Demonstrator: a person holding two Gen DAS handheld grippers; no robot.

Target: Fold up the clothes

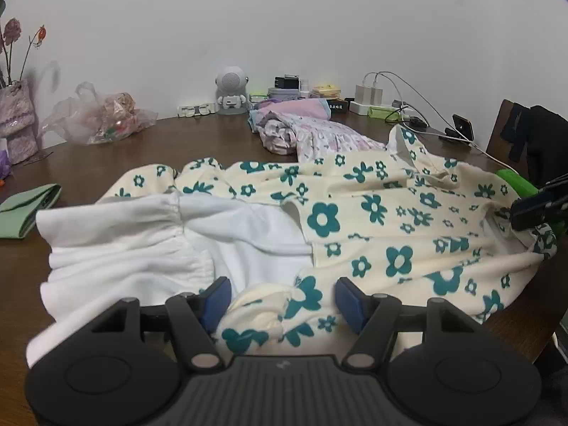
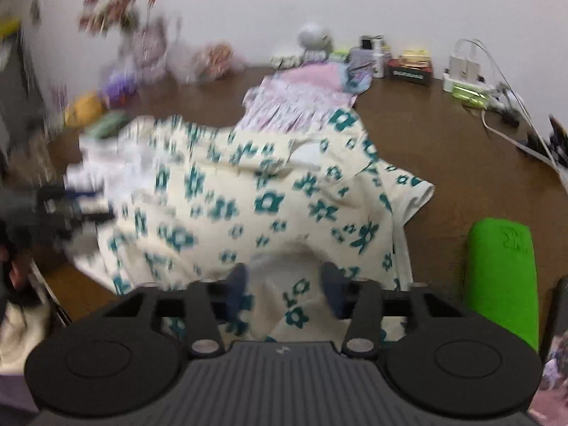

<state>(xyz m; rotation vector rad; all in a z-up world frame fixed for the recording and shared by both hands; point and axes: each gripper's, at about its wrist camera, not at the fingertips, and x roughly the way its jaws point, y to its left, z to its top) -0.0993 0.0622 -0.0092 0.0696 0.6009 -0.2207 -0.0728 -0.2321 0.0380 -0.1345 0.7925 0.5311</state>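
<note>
We read the step as mid-fold: the flowered garment (image 1: 372, 220) lies spread across the middle of the brown worktop (image 1: 149, 149), white lining turned up at its 9 o'clock side, with the pink clothes pile (image 1: 305, 131) beyond at 12 o'clock. The left gripper (image 1: 282, 300) has its jaws apart around a bunched hem, pads not pressing. The right gripper (image 2: 284, 291) appears to straddle a raised fold, but blur hides whether it grips; next we judge both must pinch firmly before carrying the edge over.
</note>
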